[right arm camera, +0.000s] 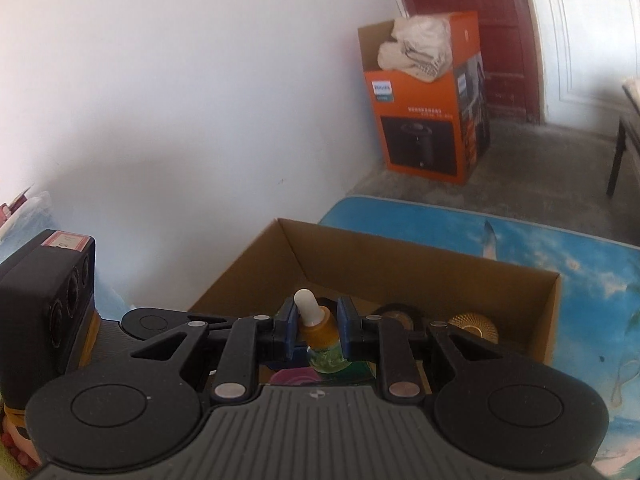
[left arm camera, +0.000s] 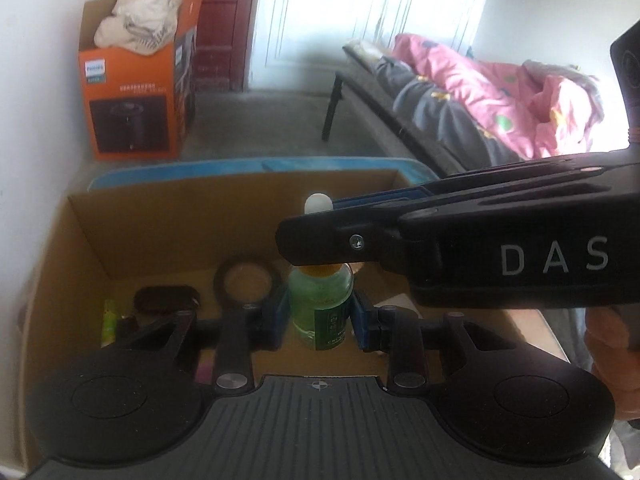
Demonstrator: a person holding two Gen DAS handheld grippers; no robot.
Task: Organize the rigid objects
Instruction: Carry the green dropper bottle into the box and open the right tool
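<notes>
Left wrist view: the left gripper (left arm camera: 320,314) has its blue fingers (left arm camera: 280,314) clamped on the green glass body of a dropper bottle (left arm camera: 320,304), which stands upright above the open cardboard box (left arm camera: 80,240). The right gripper (left arm camera: 320,204) reaches in from the right, level with the bottle's top, and its black body hides the neck; only the white bulb shows above it. Right wrist view: the right gripper's fingers (right arm camera: 346,330) are closed on the bottle's amber collar, just under the white bulb, so both grippers hold the same bottle, one at the body and one at the neck. In the box below lie a magnifier (left arm camera: 246,280), a dark case (left arm camera: 166,298) and a thin yellow-green item (left arm camera: 109,320) along the left side; the right wrist view also shows a gold, ribbed round thing (right arm camera: 474,326). The box sits on a blue patterned mat (right arm camera: 520,236). Behind, by the white wall, stands an orange carton (left arm camera: 136,92) stuffed with pale cloth, and a cot with pink bedding (left arm camera: 500,96) is at the right.
</notes>
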